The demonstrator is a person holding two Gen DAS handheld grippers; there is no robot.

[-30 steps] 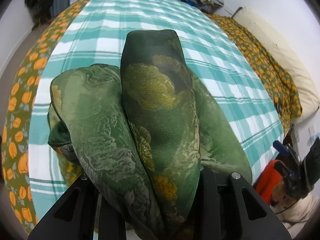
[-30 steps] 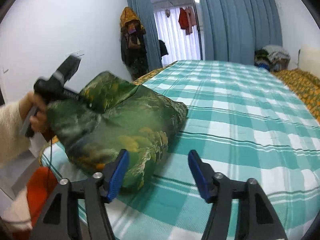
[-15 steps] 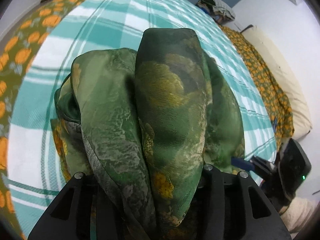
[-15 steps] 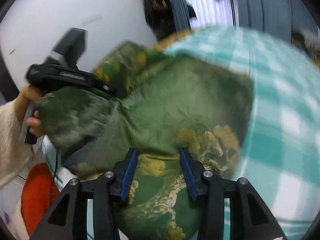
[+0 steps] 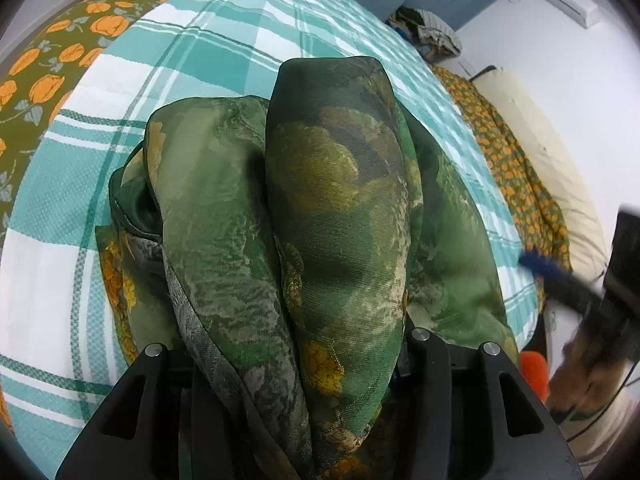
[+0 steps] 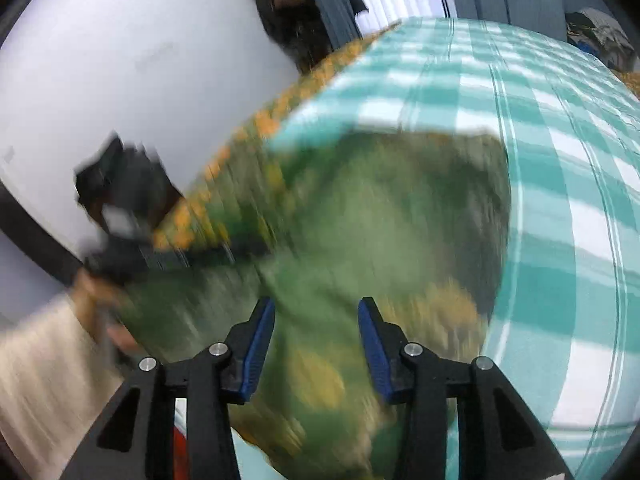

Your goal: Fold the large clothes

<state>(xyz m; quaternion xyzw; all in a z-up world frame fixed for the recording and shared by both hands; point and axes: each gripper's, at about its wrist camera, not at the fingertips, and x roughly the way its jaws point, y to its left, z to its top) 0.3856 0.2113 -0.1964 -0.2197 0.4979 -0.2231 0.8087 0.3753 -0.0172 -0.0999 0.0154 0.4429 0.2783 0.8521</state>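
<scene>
A large green garment with gold floral print [image 5: 336, 208] is bunched at the near edge of the bed. My left gripper [image 5: 300, 360] is shut on a thick fold of it; the cloth hides its fingertips. In the right wrist view the same garment [image 6: 384, 220] is blurred by motion. My right gripper [image 6: 316, 320] is open, its blue pads [image 6: 260, 344] on either side of the garment's near edge, not closed on it. The right gripper also shows at the right edge of the left wrist view [image 5: 560, 280].
The bed carries a teal and white plaid cover [image 5: 224, 36] over an orange-flowered sheet [image 5: 48, 64]. A pile of clothes [image 5: 432, 32] lies at the far end. A cream pillow [image 5: 556, 168] lies right. A white wall [image 6: 120, 60] stands left of the bed.
My right gripper has swung down and in over the garment, jaws narrower than a second ago. My left gripper keeps its hold and has tilted closer to the bed.
</scene>
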